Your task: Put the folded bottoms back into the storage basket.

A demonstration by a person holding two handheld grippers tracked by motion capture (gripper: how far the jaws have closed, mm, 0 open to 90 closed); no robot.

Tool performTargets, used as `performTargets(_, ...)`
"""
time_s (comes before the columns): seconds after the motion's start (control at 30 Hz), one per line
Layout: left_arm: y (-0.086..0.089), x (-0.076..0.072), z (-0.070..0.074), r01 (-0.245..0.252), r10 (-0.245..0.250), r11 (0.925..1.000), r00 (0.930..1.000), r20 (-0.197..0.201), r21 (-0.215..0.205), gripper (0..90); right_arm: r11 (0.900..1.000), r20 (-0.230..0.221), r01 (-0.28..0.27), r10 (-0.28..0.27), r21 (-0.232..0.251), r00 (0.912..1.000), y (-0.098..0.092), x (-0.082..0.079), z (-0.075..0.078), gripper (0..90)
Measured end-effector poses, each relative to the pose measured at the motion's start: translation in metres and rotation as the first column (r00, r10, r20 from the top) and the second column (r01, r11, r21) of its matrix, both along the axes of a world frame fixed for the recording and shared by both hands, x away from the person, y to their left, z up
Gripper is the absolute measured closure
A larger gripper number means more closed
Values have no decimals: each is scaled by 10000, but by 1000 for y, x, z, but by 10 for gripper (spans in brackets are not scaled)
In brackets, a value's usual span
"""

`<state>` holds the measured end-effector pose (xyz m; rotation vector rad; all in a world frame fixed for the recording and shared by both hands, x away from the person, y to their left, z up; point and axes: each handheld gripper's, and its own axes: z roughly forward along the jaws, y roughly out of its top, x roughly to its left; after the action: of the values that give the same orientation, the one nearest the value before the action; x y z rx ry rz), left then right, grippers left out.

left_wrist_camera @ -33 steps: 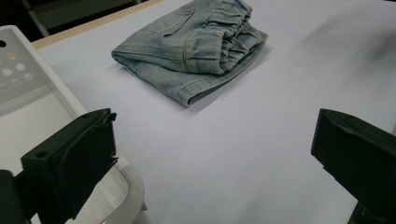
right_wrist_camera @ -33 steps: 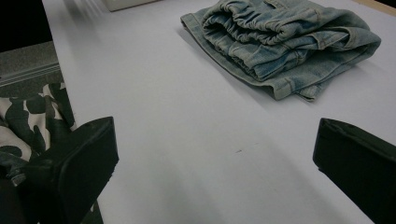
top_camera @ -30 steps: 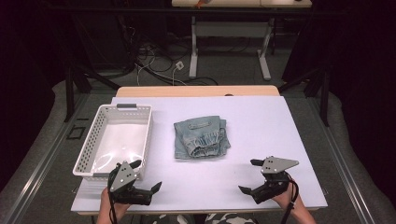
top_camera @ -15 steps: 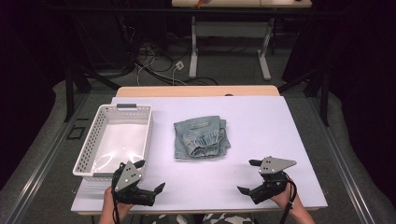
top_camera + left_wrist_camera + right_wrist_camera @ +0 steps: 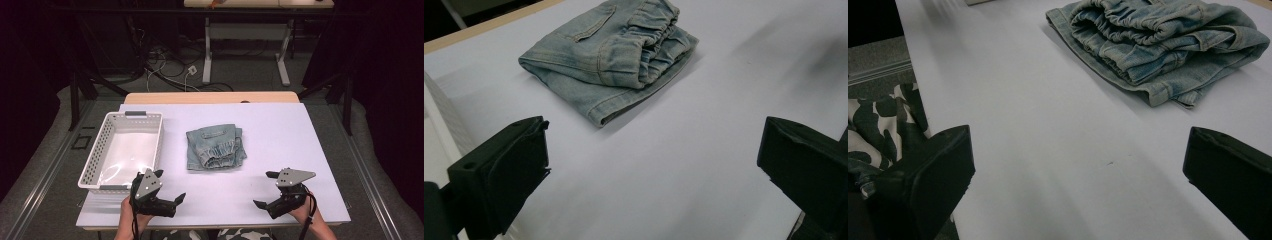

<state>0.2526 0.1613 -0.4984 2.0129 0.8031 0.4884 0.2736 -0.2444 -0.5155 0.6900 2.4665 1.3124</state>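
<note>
Since a second ago the left gripper [image 5: 170,187] has edged a little to the right along the near edge of the tabletop [image 5: 280,130], away from the basket's near corner, while the right gripper [image 5: 265,189] sits much where it was. Both are held low over the white surface near the person's edge, well apart from each other, and each has its jaws spread wide with nothing between them. In the left gripper view the two black jaws stand far apart at the bottom corners, with bare tabletop in the gap; the right gripper view gives the same wide spread. The folded denim garment [image 5: 215,147] lies flat around the middle of the tabletop, ahead of both grippers and roughly between them, touched by neither. In the left gripper view the garment [image 5: 611,52] lies beyond the jaws toward the upper left, its gathered elastic waistband showing at the folded edge; in the right gripper view it [image 5: 1168,45] lies at the upper right, the ruched band facing the camera. A white perforated basket [image 5: 98,150] stands at the left side of the tabletop, just beside the garment but not touching it, with the left gripper near its front corner.
</note>
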Motion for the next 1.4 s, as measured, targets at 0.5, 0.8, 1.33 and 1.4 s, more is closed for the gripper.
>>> performTargets(0.5, -26, 11, 5, 222, -217, 9996, 9994, -285, 195, 0, 9999, -70, -33, 33, -95, 10000, 1, -1, 0, 0)
performTargets(0.8, -35, 21, 5, 294, -282, 9993, 9985, -479, 244, 0, 9999, -110, -79, 77, -125, 9999, 3, -1, -1, 0)
performTargets(1.33, -52, 44, 3, 301, -265, 9984, 9969, -744, 481, 0, 9998, -151, -112, 110, -139, 9998, 3, -1, -1, 0)
performTargets(1.4, -54, 47, 3, 293, -253, 9982, 9968, -762, 521, 0, 9998, -158, -117, 115, -171, 9998, 3, -1, -1, 0)
